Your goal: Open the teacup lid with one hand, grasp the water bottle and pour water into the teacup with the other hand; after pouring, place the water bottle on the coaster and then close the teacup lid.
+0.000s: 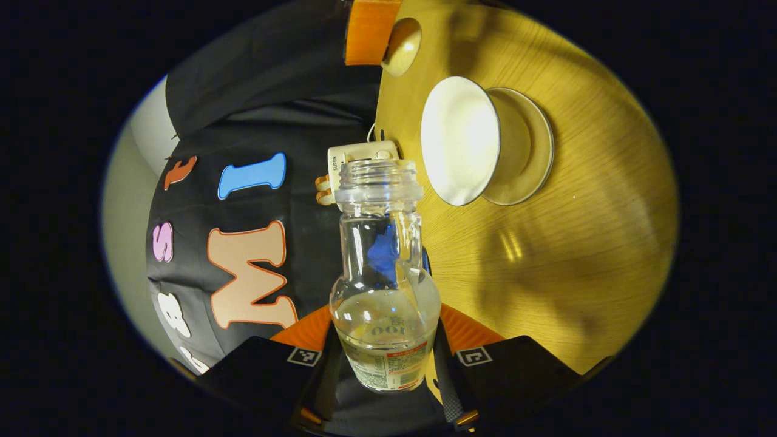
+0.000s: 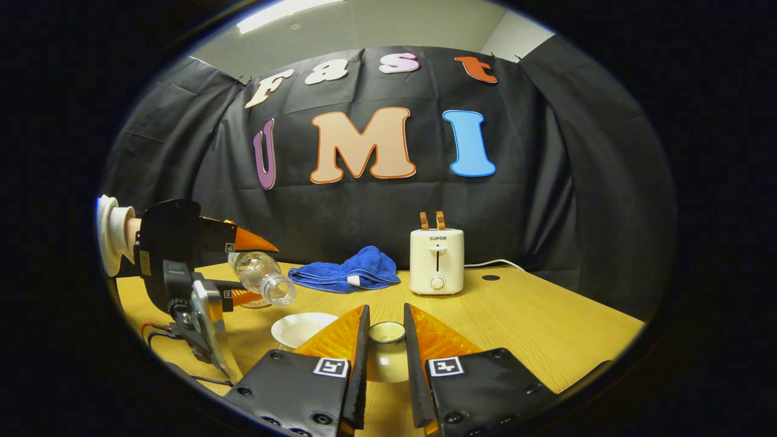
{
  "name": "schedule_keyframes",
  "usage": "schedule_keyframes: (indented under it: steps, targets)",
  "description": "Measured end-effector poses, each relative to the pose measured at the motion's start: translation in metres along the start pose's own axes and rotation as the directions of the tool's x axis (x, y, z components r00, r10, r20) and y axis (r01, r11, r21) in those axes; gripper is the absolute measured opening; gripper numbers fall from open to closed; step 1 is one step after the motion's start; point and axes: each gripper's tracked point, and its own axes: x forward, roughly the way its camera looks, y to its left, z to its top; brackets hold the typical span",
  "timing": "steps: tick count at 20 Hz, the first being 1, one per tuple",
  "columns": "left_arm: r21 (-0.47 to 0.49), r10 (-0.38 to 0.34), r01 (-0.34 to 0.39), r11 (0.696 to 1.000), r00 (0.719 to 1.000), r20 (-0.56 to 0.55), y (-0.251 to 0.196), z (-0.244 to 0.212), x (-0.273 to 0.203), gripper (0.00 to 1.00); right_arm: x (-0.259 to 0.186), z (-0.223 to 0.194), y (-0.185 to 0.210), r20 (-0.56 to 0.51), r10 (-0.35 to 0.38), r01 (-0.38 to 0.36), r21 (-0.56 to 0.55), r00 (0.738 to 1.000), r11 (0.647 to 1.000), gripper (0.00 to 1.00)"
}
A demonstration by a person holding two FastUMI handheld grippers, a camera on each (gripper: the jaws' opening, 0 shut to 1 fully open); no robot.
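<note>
Clear plastic water bottle (image 1: 385, 285), uncapped, is clamped between left gripper (image 1: 386, 358) fingers and tipped mouth-first toward the white teacup (image 1: 461, 141), apparently for pouring. Right gripper (image 2: 386, 340) fingers pinch the small round lid (image 2: 386, 332), held clear beside the teacup.

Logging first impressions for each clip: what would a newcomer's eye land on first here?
First, the clear water bottle, uncapped and tipped on its side, clamped in the left hand-held gripper above the wooden table. Its open mouth points toward the white teacup, which stands open on the table. In the right gripper view, the right hand-held gripper grips the teacup lid by its knob, in front of a cream toaster and a blue cloth.
</note>
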Motion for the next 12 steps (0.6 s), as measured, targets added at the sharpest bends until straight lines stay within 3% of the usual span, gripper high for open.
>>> schedule_keyframes:
  steps: [12]
  targets:
    - [0.127, 0.033, -0.032, 0.991, 0.999, -0.011, 0.019, -0.009, -0.003, 0.65, 0.001, 0.0, 0.0, 0.0, 0.002, -0.002, 0.0, 1.0, 1.0, 0.33]
